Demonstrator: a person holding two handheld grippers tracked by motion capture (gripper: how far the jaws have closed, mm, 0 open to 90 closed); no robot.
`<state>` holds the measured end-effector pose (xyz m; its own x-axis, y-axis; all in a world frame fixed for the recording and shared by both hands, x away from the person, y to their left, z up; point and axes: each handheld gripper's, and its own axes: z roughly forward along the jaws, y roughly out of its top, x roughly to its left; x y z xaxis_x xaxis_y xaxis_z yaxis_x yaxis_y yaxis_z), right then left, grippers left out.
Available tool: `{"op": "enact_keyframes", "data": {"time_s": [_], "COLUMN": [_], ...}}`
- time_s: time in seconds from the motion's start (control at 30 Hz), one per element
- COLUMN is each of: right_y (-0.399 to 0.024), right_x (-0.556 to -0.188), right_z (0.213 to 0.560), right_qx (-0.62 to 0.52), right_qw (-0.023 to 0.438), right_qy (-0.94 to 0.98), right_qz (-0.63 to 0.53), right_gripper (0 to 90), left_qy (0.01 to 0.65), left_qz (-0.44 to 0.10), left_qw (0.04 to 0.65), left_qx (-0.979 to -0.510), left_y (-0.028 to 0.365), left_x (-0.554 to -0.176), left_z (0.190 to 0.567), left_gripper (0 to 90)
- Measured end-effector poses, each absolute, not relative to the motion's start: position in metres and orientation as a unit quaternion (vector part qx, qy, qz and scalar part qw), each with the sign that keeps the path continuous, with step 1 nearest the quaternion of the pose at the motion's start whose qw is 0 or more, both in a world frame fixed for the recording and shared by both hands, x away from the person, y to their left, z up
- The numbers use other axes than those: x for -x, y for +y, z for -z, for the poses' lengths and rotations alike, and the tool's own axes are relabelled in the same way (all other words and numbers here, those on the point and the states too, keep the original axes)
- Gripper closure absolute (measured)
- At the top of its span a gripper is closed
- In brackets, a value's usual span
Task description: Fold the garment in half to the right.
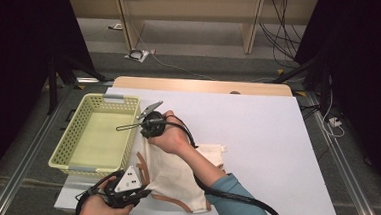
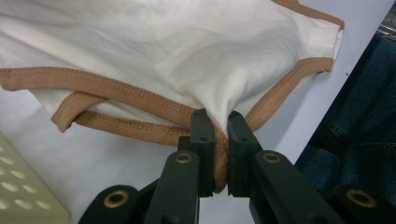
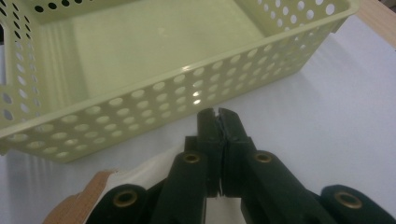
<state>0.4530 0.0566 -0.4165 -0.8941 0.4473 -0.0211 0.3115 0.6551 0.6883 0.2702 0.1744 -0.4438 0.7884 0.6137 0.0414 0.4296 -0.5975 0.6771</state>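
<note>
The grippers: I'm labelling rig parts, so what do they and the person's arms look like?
Both are black two-jaw tools with brass-coloured pivot rivets. The left gripper carries a grey three-cornered plate; the right gripper trails a thick black cable. The right arm wears a teal sleeve.

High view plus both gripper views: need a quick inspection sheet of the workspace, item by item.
Surface: white table top, with a wooden edge at the far side.
Job's things: cream garment with brown trim, bunched at the near edge; pale green perforated basket to its left, nothing inside.
Clutter: nothing seen.
Grippers: left gripper shut on the garment's brown hem; right gripper shut, a sliver of white cloth between its tips, close to the basket's wall.
Cables: black cable trails from the right gripper along the blue sleeve; loose cables on the floor beyond the table.
Surroundings: dark curtains at both sides, wooden furniture legs behind, metal rails beside the table.
</note>
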Motion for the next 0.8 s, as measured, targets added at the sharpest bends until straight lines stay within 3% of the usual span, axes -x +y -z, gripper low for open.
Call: {"op": "enact_keyframes", "data": {"time_s": [0.8], "right_y": [0.0602], "right_x": [-0.4527], "right_z": [0.4147], "right_qx": [-0.205], "right_qw": [0.095], "right_qy": [0.906], "right_qz": [-0.359], "right_gripper": [89.2], "left_qy": [0.297], "left_qz": [-0.135], "left_qw": [0.338], "left_qx": [-0.883], "left_y": [0.1791], "left_x": [-0.2692], "left_z": [0.4427], "left_gripper": [83.5]}}
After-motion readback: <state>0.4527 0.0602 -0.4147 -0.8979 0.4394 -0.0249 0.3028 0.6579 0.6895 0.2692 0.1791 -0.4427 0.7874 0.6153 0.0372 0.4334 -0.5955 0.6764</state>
